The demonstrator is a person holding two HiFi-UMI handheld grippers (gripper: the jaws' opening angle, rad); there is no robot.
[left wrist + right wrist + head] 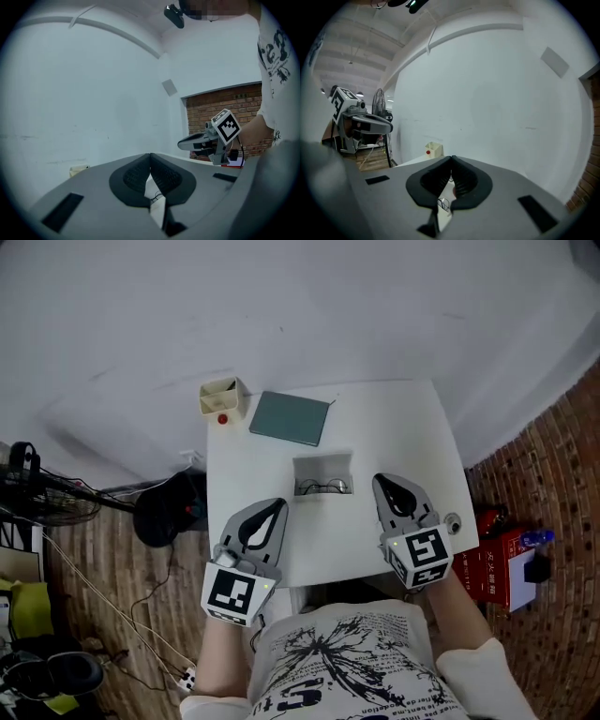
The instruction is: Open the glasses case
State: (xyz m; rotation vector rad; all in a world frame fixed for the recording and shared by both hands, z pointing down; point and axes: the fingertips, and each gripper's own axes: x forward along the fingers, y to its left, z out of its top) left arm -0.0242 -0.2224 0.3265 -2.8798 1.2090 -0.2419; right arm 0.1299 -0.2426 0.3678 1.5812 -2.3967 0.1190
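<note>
The glasses case (322,467) lies open in the middle of the white table (398,427), with a pair of thin-framed glasses (323,487) at its near edge. My left gripper (277,506) hovers above the table's near left side, shut, nothing between its fingers. My right gripper (382,481) is raised just right of the case, also shut and empty. In the left gripper view the jaws (150,155) meet at their tips, and the right gripper (182,144) shows beyond them. In the right gripper view the jaws (452,159) are closed, with the glasses (443,204) glimpsed below.
A beige box (223,397) with a small red thing stands at the table's far left corner, beside a grey-green book (291,417). A small round object (453,521) sits at the table's right edge. A red box (502,563) lies on the floor at right; a fan (37,493) stands at left.
</note>
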